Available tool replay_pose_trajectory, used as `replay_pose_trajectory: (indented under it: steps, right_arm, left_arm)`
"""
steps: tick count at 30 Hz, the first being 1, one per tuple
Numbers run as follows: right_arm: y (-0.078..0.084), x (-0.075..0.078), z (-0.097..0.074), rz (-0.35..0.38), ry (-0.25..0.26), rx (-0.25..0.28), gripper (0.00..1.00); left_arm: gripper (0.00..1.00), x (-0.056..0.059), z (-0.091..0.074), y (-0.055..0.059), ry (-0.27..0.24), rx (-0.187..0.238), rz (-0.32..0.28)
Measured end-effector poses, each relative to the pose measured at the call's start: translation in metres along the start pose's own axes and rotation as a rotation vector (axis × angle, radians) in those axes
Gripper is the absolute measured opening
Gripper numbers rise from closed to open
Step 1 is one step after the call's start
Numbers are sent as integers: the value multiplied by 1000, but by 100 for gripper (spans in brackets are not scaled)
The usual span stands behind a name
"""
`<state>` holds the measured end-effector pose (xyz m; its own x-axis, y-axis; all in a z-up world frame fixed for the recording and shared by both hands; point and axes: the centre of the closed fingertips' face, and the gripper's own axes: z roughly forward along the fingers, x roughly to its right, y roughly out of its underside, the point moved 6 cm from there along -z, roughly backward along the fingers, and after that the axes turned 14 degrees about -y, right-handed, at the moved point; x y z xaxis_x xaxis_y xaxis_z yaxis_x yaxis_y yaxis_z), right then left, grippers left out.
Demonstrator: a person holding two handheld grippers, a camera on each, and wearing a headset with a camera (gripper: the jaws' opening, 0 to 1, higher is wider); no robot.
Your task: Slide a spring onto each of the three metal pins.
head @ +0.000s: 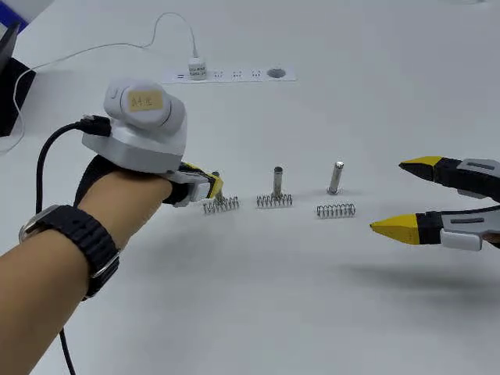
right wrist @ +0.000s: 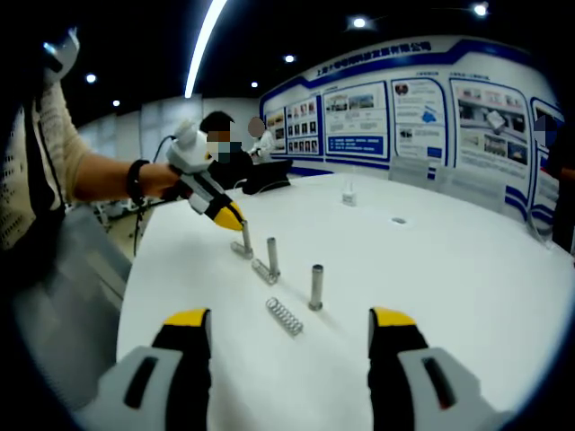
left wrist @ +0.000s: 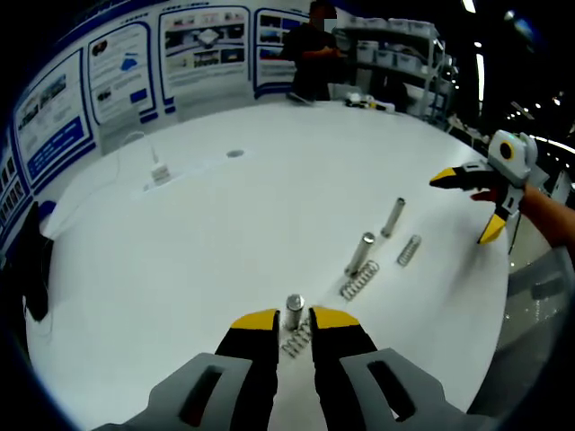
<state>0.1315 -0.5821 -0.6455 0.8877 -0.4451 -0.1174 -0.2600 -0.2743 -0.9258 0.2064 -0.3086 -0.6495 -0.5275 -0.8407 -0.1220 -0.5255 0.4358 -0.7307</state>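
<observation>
Left gripper: jaws narrowly apart, with the left pin upright between the tips and no grip evident. The left spring lies flat under them, long axis along the jaws. Middle pin and middle spring lie further ahead. Right gripper: jaws wide apart, right spring just ahead, beside the right pin.
</observation>
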Motion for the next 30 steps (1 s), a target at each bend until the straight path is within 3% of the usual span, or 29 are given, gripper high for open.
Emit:
replay_pose_trajectory:
  steps: [14, 24, 30]
  right_arm:
    - [-1, -1, 2, -3, -5, -10, 73]
    - [0, -1, 4, -3, -14, -25, 71]
    - [0, -1, 4, -3, -19, -36, 70]
  left_arm:
    - [23, -1, -14, 5, 11, 39, -8]
    - [29, -4, -28, 12, 30, 115, -16]
    - [30, 2, -35, 23, 106, 171, -18]
